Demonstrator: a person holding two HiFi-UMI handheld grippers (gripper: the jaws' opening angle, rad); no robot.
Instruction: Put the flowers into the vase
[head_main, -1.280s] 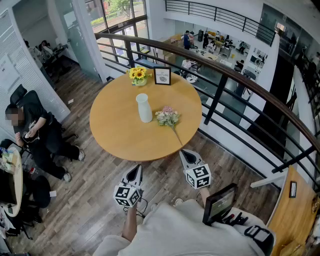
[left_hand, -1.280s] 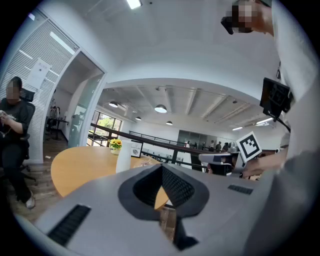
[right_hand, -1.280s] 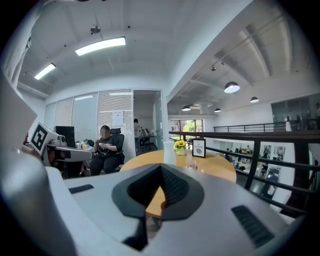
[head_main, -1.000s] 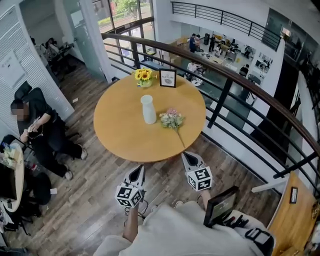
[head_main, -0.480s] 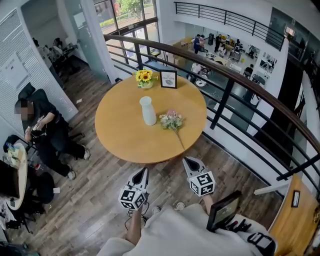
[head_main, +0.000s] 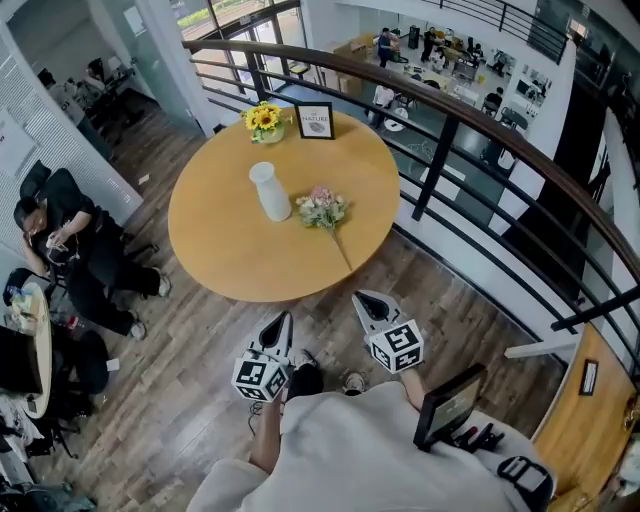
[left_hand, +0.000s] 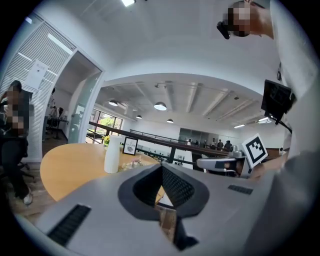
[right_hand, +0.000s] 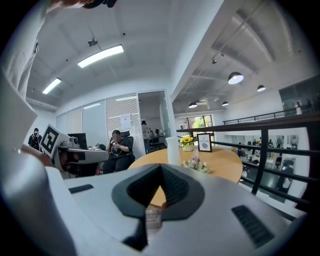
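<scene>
A white vase (head_main: 268, 190) stands upright near the middle of the round wooden table (head_main: 220, 255). Just to its right lies a small bunch of pink and white flowers (head_main: 320, 208), with the stem pointing toward me. Both grippers hover off the table's near edge, over the floor. My left gripper (head_main: 280, 324) is shut and holds nothing. My right gripper (head_main: 363, 299) is shut and empty too. The left gripper view has the vase (left_hand: 112, 154) and flowers (left_hand: 135, 161) beyond the closed jaws. In the right gripper view the vase (right_hand: 173, 151) and flowers (right_hand: 195, 163) lie ahead.
A pot of sunflowers (head_main: 264, 120) and a small framed card (head_main: 314, 120) stand at the table's far edge. A dark curved railing (head_main: 450, 125) runs behind and to the right of the table. A person (head_main: 60, 240) sits at the left. Wooden floor lies around the table.
The head view has swung, so the table now sits further left and higher. Both grippers have edged slightly along the table's near edge and remain shut. Vase and flowers have not moved.
</scene>
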